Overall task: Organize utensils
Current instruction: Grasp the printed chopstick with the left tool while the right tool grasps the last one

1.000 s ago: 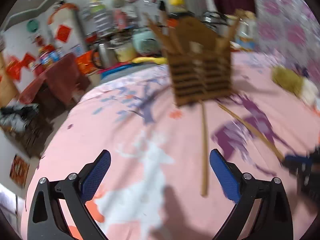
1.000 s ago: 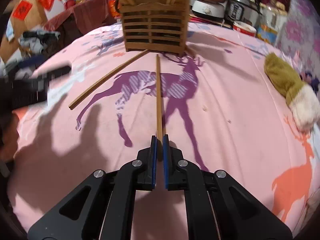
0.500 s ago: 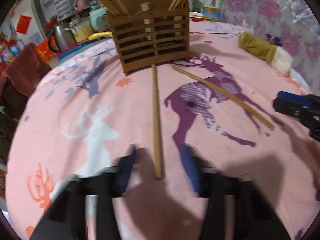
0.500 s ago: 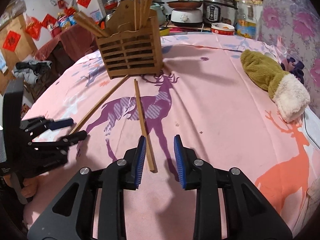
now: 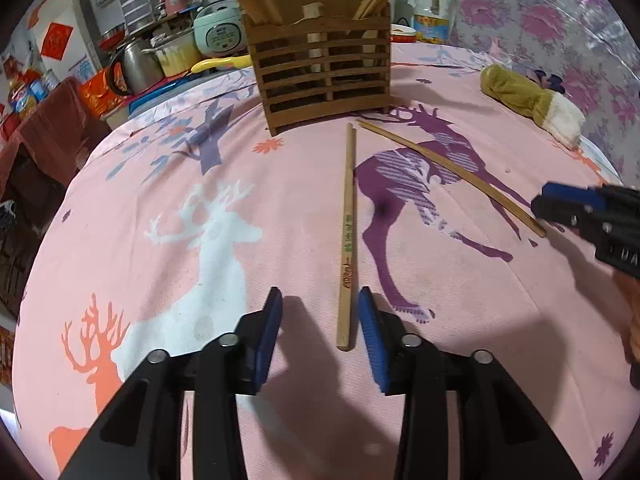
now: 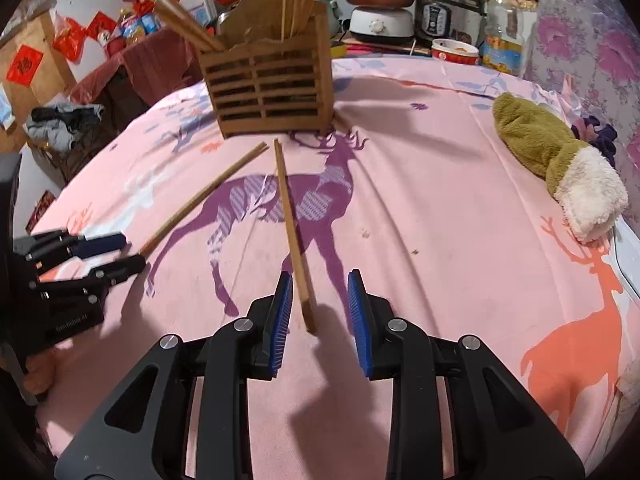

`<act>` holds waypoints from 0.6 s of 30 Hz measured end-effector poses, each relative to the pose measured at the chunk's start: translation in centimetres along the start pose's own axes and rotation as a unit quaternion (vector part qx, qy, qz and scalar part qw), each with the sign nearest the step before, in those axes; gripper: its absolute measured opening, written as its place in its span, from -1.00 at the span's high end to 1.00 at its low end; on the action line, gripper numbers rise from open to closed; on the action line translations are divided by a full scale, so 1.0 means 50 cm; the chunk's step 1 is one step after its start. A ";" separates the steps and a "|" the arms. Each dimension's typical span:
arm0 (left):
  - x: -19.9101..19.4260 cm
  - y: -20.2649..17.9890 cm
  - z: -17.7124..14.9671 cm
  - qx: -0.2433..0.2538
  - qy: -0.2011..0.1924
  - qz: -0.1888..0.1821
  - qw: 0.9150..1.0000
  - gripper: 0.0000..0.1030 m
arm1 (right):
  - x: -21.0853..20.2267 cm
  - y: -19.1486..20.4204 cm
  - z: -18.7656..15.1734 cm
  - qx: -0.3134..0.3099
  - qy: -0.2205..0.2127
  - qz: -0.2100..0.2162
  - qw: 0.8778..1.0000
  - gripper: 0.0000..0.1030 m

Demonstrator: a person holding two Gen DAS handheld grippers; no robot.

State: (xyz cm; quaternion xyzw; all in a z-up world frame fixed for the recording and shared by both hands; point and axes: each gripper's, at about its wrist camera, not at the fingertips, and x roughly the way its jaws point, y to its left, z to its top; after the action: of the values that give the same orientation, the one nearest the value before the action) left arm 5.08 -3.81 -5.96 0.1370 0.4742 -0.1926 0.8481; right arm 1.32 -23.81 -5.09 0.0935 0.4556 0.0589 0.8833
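Left tool (image 5: 320, 332) part-open, just widened — chopstick (image 5: 347, 236) end lies untouched between its pads.

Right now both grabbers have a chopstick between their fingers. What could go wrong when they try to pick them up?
1. The left gripper, jaws open after just widening, straddles only the near tip of its chopstick; gripped there, the long end could droop or swing.
2. The right gripper is also open around the near end of its chopstick, off-centre, so closing may push it aside.
3. The wooden holder already holds leaning chopsticks, which could block a new one.
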 end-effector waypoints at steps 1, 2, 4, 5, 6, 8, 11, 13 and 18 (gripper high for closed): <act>0.001 0.003 0.000 -0.004 0.002 -0.004 1.000 0.22 | 0.004 0.004 -0.002 -0.005 0.004 -0.002 1.000 0.41; 0.001 0.004 0.000 -0.005 0.002 -0.005 1.000 0.22 | 0.007 0.008 -0.005 -0.009 0.006 -0.003 1.000 0.42; 0.000 0.005 0.000 -0.005 0.002 -0.004 1.000 0.22 | 0.017 0.018 -0.011 -0.020 0.017 -0.009 1.000 0.42; 0.000 0.002 0.000 -0.004 0.002 -0.002 1.000 0.22 | 0.020 0.021 -0.012 -0.024 0.021 -0.011 0.999 0.41; -0.001 0.001 -0.001 -0.002 0.001 0.000 1.000 0.22 | 0.024 0.024 -0.014 -0.028 0.024 -0.015 0.999 0.41; -0.002 -0.003 -0.003 0.002 0.000 0.001 1.000 0.26 | 0.026 0.027 -0.017 -0.033 0.024 -0.019 0.999 0.45; -0.004 -0.009 -0.004 0.010 0.000 -0.015 1.000 0.74 | 0.026 0.026 -0.018 -0.031 0.026 -0.010 0.999 0.76; -0.006 -0.018 -0.006 0.022 -0.002 -0.017 1.000 0.88 | 0.026 0.032 -0.019 -0.036 0.027 -0.007 0.999 0.88; -0.020 -0.016 -0.001 0.017 -0.015 -0.018 1.000 0.89 | 0.010 0.042 -0.017 -0.040 0.012 -0.005 0.999 0.88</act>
State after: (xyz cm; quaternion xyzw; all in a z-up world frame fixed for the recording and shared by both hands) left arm 4.20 -4.29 -5.15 0.1400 0.4607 -0.2181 0.8489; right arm 0.87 -21.58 -5.52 0.0551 0.4638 0.0742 0.8811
